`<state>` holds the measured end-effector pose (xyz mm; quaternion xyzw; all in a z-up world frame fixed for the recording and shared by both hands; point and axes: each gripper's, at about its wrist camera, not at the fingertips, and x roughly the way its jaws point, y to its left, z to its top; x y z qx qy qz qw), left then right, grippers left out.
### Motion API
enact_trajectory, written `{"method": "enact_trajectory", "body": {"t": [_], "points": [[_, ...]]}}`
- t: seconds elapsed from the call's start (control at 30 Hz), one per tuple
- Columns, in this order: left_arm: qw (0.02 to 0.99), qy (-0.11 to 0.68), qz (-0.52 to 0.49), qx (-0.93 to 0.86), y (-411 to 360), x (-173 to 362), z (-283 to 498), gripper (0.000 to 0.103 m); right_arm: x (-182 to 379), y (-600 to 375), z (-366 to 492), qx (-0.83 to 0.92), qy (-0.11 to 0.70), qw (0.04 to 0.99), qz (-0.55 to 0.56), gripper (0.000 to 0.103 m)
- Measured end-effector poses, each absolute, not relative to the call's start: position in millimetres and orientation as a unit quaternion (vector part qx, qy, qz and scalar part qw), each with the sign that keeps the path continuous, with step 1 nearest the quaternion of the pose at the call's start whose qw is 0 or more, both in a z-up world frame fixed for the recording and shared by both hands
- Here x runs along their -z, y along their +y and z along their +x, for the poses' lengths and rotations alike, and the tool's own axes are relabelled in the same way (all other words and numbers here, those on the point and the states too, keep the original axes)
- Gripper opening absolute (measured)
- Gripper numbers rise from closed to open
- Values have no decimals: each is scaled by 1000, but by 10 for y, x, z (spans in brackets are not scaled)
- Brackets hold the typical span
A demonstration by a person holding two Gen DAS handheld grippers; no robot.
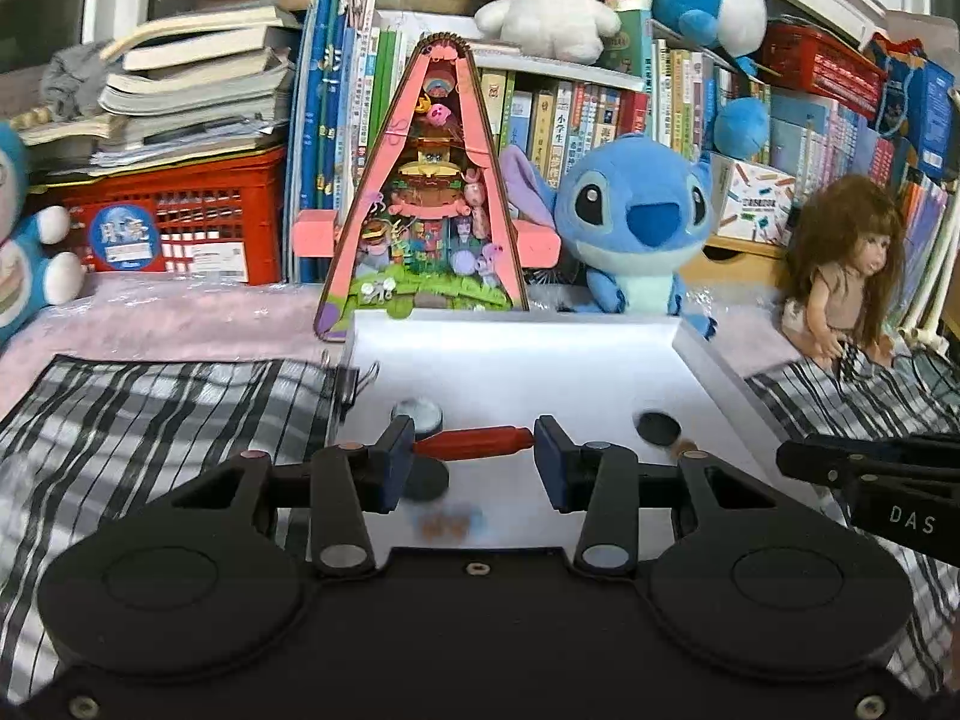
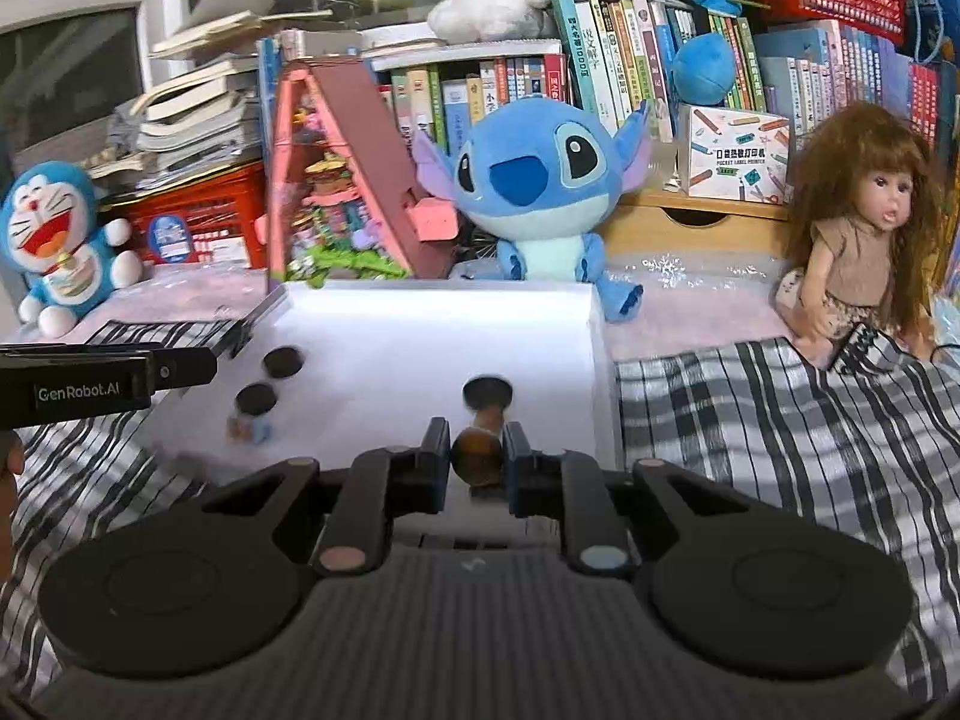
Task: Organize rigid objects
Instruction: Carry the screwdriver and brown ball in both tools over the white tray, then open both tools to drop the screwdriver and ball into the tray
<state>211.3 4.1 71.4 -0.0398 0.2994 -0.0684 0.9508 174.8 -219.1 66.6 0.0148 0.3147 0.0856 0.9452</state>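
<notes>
Here, over a white box [image 1: 708, 372] on a striped cloth [image 1: 150, 414], both tongs carry a load. The left gripper [image 1: 474, 456] clamps a red handle [image 1: 474, 443] crosswise, end to end between its blue pads [image 1: 396, 462]; it looks like a small screwdriver grip, though any shaft is hidden. The right gripper [image 2: 477, 459] is nearly closed on a brown knob [image 2: 477, 450], seemingly a wooden stamp whose dark round base [image 2: 487, 391] points ahead (its far end is blurred).

Both pieces hang above the near part of the box, not yet set down. To do this step well, each should probably be lowered until it almost meets the floor, then let go level, since a dropped cylinder is likely to roll. The red handle looks smooth, hard plastic with ridges near one end; held only by its tips, it could swivel, so a slow, steady descent seems wise. The knob is glossy and rounded, likely to slip if the pinch eases early.

In the box lie dark flat discs [image 2: 282, 361], matte and coin-shaped, a clear domed piece [image 1: 418, 411] and a small colourful blur that cannot be identified. Free floor towards the back looks the safer landing spot. The box walls are plain, stiff and straight-edged; the cloth beneath is soft and rumpled.
</notes>
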Motion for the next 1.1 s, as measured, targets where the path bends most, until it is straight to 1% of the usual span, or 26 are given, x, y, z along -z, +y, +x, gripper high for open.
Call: {"method": "enact_trajectory", "body": {"t": [0.1,0.27,0.4,0.57,0.83,1.1], "points": [[948,307,-50,64,60,-696,2383,41,-664,-2195,1996,-86,329,940,36,23],[944,325,-32,48,16,-628,2808,41,-620,-2167,2373,-81,349,932,59,23],[939,339,-46,40,8,-553,3058,41,-560,-2142,2644,-66,362,927,76,23],[937,346,-39,35,-51,-420,3212,41,-459,-2144,2887,-46,368,924,89,23],[933,356,-38,34,-106,-235,3313,41,-263,-2230,3065,-45,381,913,138,23],[931,362,-32,37,-160,-126,3344,41,-168,-2199,3138,-38,387,912,131,23]]}}
